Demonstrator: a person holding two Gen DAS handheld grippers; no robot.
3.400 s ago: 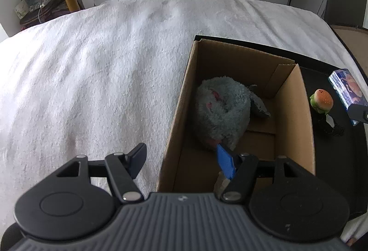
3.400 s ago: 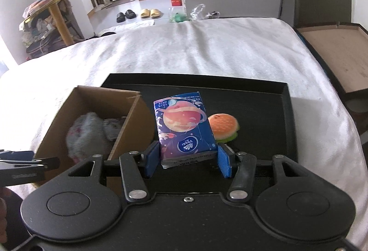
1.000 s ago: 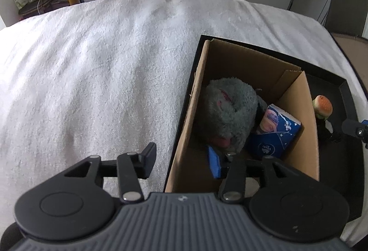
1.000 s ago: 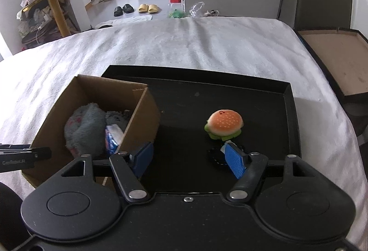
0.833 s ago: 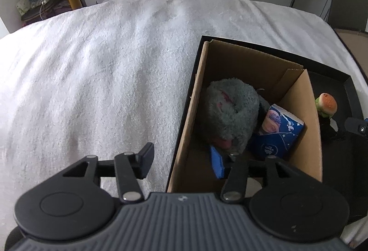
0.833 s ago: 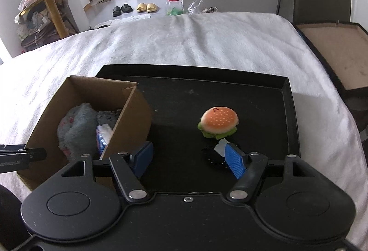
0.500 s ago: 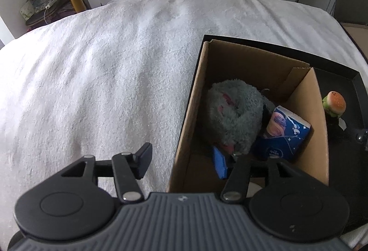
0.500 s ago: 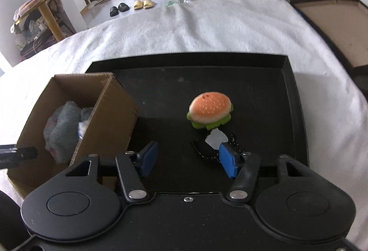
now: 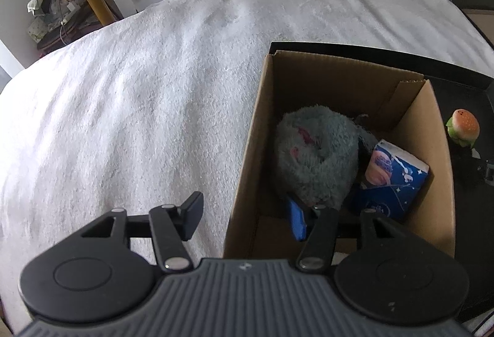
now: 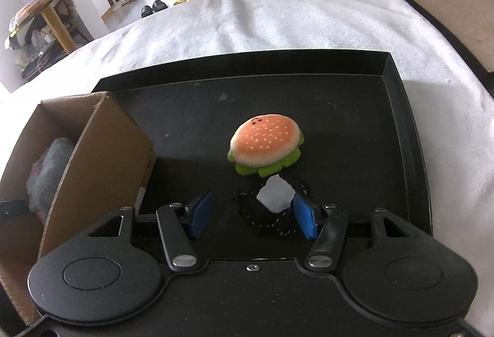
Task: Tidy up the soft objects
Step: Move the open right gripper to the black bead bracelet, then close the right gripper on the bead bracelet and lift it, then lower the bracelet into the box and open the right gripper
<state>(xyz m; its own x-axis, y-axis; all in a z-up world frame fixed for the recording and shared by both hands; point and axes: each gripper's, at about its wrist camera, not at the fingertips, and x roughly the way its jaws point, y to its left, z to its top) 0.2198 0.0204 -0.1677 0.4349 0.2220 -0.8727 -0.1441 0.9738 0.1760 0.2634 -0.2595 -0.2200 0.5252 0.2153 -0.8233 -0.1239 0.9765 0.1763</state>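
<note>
Two soft things are already sitting in the cardboard box [image 9: 345, 108]: the grey plush toy [image 9: 315, 158] against its left wall and the blue tissue pack [image 9: 392, 179] leaning just beside it on the right. I am holding the left gripper [image 9: 244, 213] astride the box's near left wall, one finger outside over the white blanket [image 9: 139, 96], the other inside by the plush; its jaws have just been opening and are standing apart, pressing on nothing that I can see.

Moving right, the burger plush [image 10: 265, 145] is lying alone on the black tray [image 10: 407, 133], well clear of the box, its white tag [image 10: 275, 193] and black cord trailing toward me. I am bringing the right gripper [image 10: 253, 215] down over that tag; its jaws have just been closing but are released, with only tag and cord between them.

So the step in hand, I judge, is fetching the burger. Next I am needing to reach further forward so the pads bracket the bun itself, then squeeze gently, lift, and carry it leftward into the box.
</note>
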